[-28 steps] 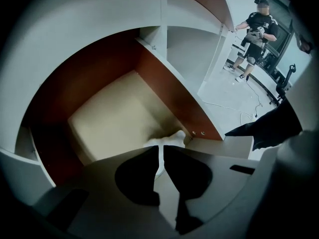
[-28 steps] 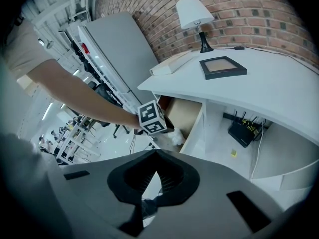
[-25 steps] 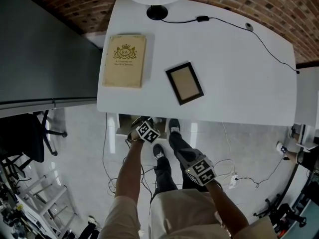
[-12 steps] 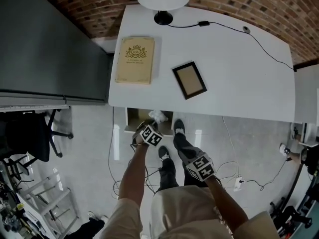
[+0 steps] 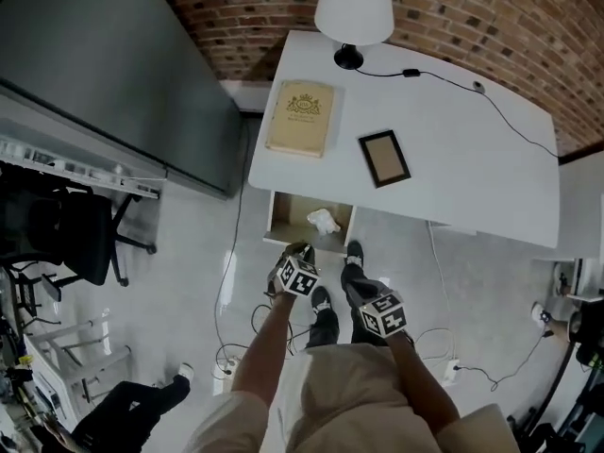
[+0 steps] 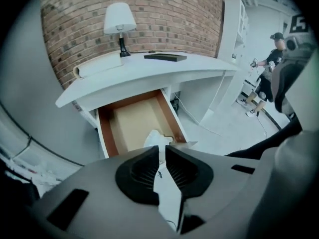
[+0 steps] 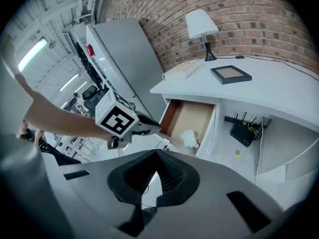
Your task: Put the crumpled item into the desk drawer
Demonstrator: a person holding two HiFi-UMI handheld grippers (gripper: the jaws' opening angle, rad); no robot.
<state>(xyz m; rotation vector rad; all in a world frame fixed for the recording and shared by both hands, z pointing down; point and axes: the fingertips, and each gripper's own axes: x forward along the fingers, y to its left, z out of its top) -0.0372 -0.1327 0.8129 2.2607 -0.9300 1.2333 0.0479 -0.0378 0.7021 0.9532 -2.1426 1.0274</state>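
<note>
The white desk's drawer (image 5: pixel 283 217) stands pulled out, its brown bottom showing. A crumpled white item (image 5: pixel 324 221) lies inside it near the front right, also seen in the left gripper view (image 6: pixel 155 138) and the right gripper view (image 7: pixel 189 138). My left gripper (image 5: pixel 298 253) is just in front of the drawer (image 6: pixel 103 133), its jaws (image 6: pixel 162 146) nearly closed with nothing between them. Further back and to the right, my right gripper (image 5: pixel 368 293) is held over the floor, jaws (image 7: pixel 156 151) shut and empty. From there I see the left gripper's cube (image 7: pixel 115 117) beside the drawer (image 7: pixel 172 116).
On the desk (image 5: pixel 472 159) lie a tan book (image 5: pixel 300 118), a dark picture frame (image 5: pixel 384 158), a lamp (image 5: pixel 353 9) and a cable. A grey cabinet (image 5: pixel 113 74) stands to the left, with an office chair (image 5: pixel 75 243) nearby. Cables cross the floor; a router (image 7: pixel 243 133) sits under the desk.
The drawer has slid out from under the desk, and the crumpled item now shows inside. Both grippers and the head camera have drawn back from the desk.
</note>
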